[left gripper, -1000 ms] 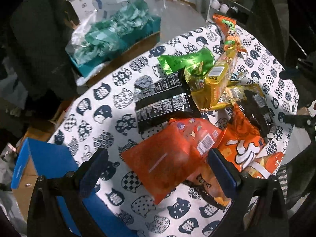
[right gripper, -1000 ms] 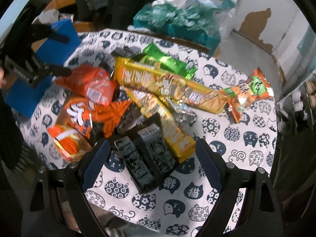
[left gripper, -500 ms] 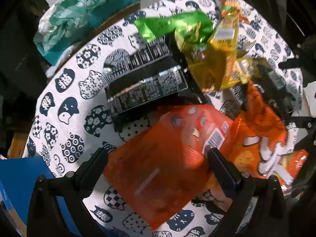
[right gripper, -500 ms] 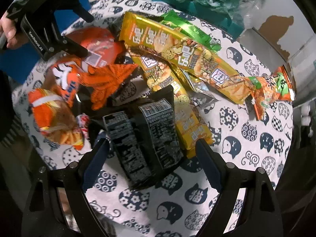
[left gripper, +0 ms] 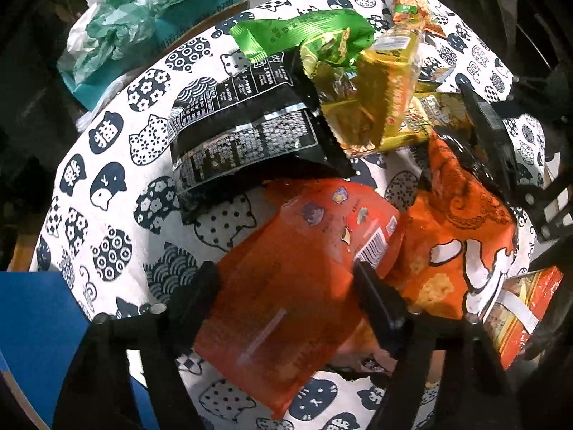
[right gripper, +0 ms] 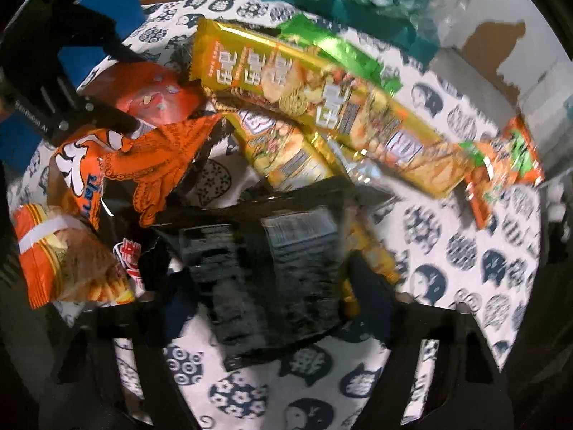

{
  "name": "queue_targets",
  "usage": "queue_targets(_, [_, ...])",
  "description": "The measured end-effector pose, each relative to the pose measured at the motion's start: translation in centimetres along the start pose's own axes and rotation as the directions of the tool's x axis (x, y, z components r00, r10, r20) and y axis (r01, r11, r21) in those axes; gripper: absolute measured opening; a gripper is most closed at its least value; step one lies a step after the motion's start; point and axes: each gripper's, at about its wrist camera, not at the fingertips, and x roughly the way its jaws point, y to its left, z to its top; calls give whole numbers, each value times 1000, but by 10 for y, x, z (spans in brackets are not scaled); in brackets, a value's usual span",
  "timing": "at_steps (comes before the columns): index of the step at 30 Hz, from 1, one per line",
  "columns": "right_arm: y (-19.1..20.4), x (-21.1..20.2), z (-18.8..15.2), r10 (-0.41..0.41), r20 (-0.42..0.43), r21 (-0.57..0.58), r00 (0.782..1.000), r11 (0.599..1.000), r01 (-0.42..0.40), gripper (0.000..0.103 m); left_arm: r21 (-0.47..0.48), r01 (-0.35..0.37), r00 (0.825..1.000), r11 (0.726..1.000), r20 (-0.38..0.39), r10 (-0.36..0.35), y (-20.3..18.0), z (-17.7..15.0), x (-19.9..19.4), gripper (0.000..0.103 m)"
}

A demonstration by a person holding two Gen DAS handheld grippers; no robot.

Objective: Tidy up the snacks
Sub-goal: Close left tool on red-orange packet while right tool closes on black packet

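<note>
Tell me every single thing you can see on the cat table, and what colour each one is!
tablecloth: one, white with dark cat faces, covers the table
plain orange bag: one, near edge, between left gripper's closing jaws
black bag: one, near edge, between right gripper's closing jaws
second black bag: one, middle
octopus bag: one, orange
gold packets: two at least, middle
green packet: one, far side
orange-green packet: one, edge
striped orange bag: one, edge
blue box: one, beside table
left gripper: one, black
right gripper: one, black

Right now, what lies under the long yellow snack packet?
Under the long yellow snack packet lie a green packet and a shorter yellow packet. Whatever else it covers is hidden.
</note>
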Motion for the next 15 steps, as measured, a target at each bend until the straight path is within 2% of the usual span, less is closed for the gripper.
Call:
queue_targets(6, [-1, -4, 2, 9, -1, 52, 1000, 999, -9, 59, -54, -4, 1000, 999, 23, 5, -15, -24, -11, 54])
queue_targets(10, [-5, -12, 5, 4, 14, 103, 1000, 995, -5, 58, -129, 7, 1000, 992, 29, -4, -15, -42, -24, 45])
queue_targets(15, [-3, -30, 0, 9, 47, 133, 999, 991, -16, 58, -251, 35, 999, 967, 32, -28, -1, -59, -32, 38])
